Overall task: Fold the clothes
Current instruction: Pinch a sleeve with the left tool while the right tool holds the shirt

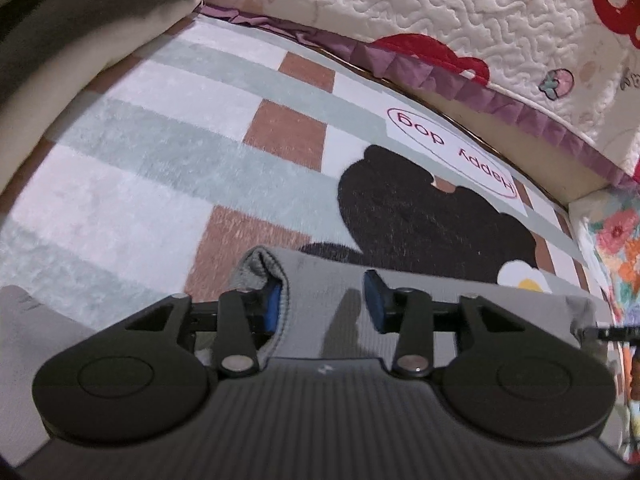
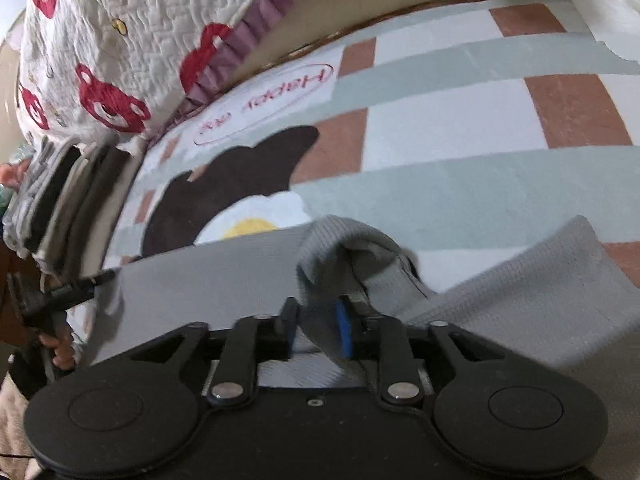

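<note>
A grey knit garment (image 1: 440, 292) lies spread on the checked rug (image 1: 168, 152). In the left wrist view my left gripper (image 1: 324, 302) stands open low over the garment's edge. A rolled fold of the cloth wraps over its left blue pad (image 1: 274, 306), and flat cloth spans the gap to the other pad. In the right wrist view my right gripper (image 2: 316, 324) is shut on a bunched ridge of the grey garment (image 2: 520, 292), which rises in a peak just ahead of the fingers. The left gripper (image 2: 64, 292) and the hand (image 2: 58, 350) holding it show at the far left.
A stack of folded clothes (image 2: 68, 192) stands at the rug's left end. A bed with a white quilt with red bears (image 1: 460, 4) and a purple frill (image 1: 520, 112) borders the rug's far side. The rug carries a black dog figure (image 1: 420, 216) and a "Happy dog" label (image 1: 456, 156).
</note>
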### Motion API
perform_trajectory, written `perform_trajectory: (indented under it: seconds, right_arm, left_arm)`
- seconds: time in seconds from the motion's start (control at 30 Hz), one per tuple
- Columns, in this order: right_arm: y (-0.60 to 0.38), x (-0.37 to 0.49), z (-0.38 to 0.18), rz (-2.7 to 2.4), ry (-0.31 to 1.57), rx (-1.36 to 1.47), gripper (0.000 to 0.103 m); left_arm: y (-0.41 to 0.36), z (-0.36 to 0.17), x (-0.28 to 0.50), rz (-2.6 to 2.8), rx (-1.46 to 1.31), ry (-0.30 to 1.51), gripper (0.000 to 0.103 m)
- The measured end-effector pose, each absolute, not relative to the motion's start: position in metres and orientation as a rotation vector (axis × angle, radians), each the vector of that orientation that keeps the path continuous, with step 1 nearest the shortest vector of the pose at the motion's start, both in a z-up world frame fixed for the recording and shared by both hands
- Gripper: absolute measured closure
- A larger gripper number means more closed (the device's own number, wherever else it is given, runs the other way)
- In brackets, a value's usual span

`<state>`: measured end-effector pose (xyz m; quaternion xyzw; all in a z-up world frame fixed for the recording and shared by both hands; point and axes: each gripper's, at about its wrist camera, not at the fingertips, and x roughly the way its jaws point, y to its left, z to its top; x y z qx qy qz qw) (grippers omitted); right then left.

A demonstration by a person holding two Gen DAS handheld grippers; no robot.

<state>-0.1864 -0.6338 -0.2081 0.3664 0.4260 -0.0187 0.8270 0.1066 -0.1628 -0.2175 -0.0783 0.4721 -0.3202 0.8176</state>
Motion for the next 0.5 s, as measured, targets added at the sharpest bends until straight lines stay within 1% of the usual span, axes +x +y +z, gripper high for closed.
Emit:
perform_trajectory:
  seconds: [0.03, 0.07, 0.1, 0.17, 0.2, 0.27, 0.3, 0.33, 0.37, 0.4, 0.5]
  right_arm:
    - [-0.636, -0.187, -0.211, -0.044, 0.898, 0.794, 0.066]
    - [-0.638, -0.187, -0.214, -0.048, 0.881, 0.822, 0.055]
    - [-0.642, -0.187, -0.216, -0.053, 0.85, 0.856, 0.053]
    - [-0.649, -0.185, -0.223, -0.066, 0.788, 0.925, 0.051]
    - [-0.653, -0.183, -0.227, -0.074, 0.756, 0.963, 0.048]
    - [-0.663, -0.177, -0.236, -0.093, 0.683, 1.057, 0.048]
    - [-0.664, -0.178, -0.234, -0.092, 0.66, 1.056, 0.051]
    - [-0.665, -0.178, -0.232, -0.09, 0.637, 1.056, 0.069]
    - [-0.666, -0.179, -0.23, -0.089, 0.613, 1.055, 0.079]
    - [-0.667, -0.179, -0.228, -0.087, 0.59, 1.055, 0.087]
    - [-0.671, -0.18, -0.221, -0.083, 0.524, 1.05, 0.088]
  left_arm:
    - [-0.162, -0.219, 0.108, -0.675, -0.184, 1.006, 0.057]
    - [-0.161, -0.22, 0.109, -0.669, -0.201, 1.004, 0.056]
    - [-0.16, -0.221, 0.11, -0.663, -0.218, 1.003, 0.054]
    - [-0.16, -0.221, 0.111, -0.653, -0.24, 1.004, 0.054]
    - [-0.16, -0.221, 0.111, -0.653, -0.239, 1.001, 0.059]
    - [-0.163, -0.221, 0.111, -0.624, -0.175, 0.998, 0.095]
    - [-0.163, -0.221, 0.111, -0.605, -0.151, 1.005, 0.1]
    - [-0.158, -0.22, 0.112, -0.604, -0.169, 1.0, 0.1]
    - [-0.152, -0.217, 0.111, -0.6, -0.197, 0.98, 0.1]
    - [-0.147, -0.214, 0.112, -0.596, -0.216, 0.966, 0.1]
    - [-0.134, -0.208, 0.118, -0.583, -0.27, 0.95, 0.1]
